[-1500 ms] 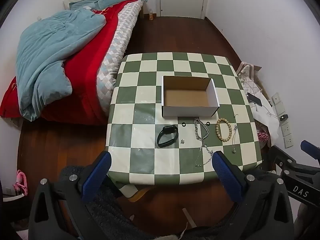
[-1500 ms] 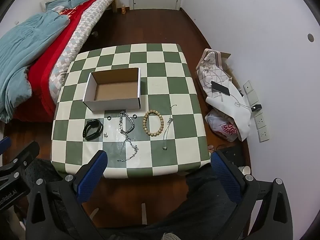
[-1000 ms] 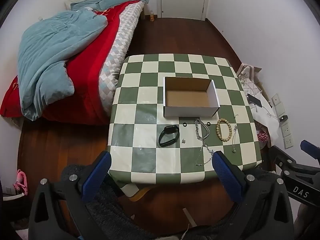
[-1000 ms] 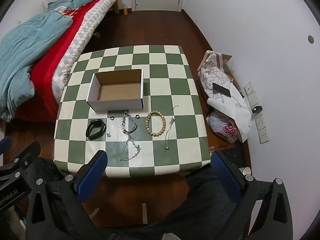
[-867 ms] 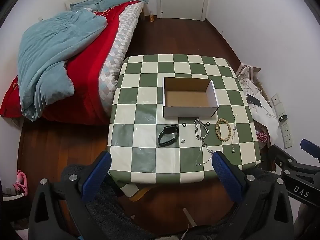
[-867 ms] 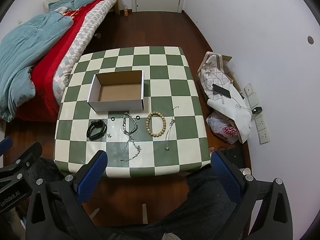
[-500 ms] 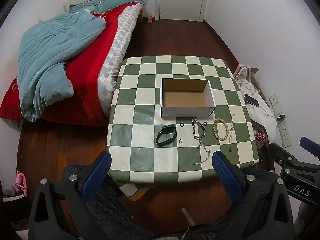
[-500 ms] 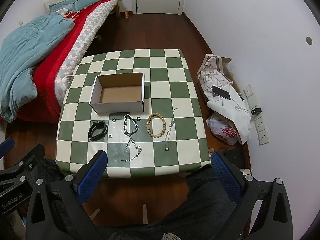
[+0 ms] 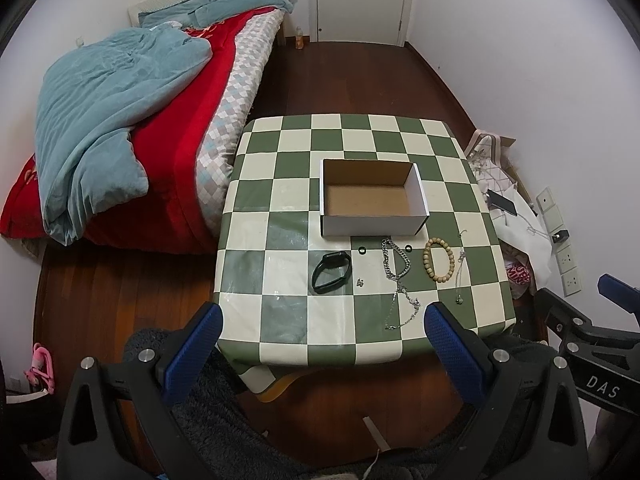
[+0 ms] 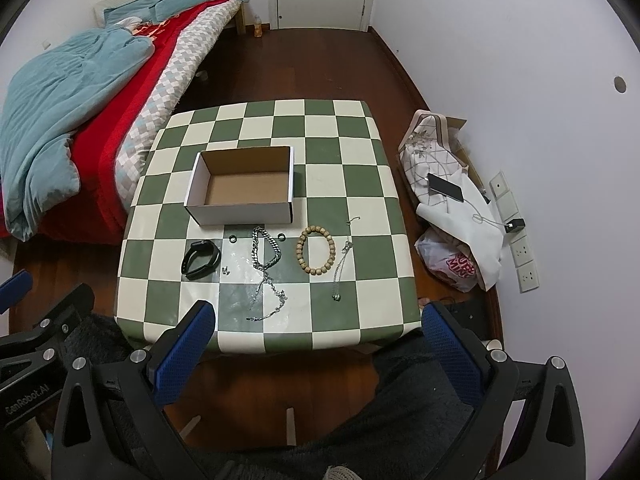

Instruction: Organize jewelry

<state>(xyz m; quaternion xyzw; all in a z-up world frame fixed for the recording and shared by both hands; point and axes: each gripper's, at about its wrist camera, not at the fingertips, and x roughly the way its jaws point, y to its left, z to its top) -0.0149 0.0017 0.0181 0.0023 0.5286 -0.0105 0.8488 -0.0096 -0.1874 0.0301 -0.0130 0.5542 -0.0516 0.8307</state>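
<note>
While both grippers hang above the near edge of the table, each view reads as follows.

Left wrist view:
left gripper (image 9: 320,334): low in the frame, jaws spread wide, nothing between the blue pads.
right gripper (image 9: 600,332): partly seen at the lower right edge; jaw gap not clear from this side.
table (image 9: 280,320): green and cream checks, centre of the frame.
box (image 9: 374,228): open cardboard, white outside, empty, just above the middle of the frame.
black band (image 9: 331,266): below the box's left corner, flat on the table.
small rings (image 9: 363,250): two dark ones just under the box front, either side of the chain's top.
silver chain (image 9: 396,264): right of the band, its tail trailing toward the near edge.
bead bracelet (image 9: 439,260): right of the chain, apart from it.
thin necklace (image 9: 461,268): rightmost piece, just beside the beads.
bed (image 9: 120,120): upper left, red cover with a blue blanket.

Right wrist view:
right gripper (image 10: 318,332): bottom of the frame, jaws wide apart and empty.
left gripper (image 10: 40,328): lower left edge, only partly shown.
jewelry row: band (image 10: 201,259), chain (image 10: 266,252), beads (image 10: 315,250), necklace (image 10: 342,264), left to right under the box (image 10: 244,214), all outside it.
bags (image 10: 452,208): on the floor at the right, by the wall.
</note>
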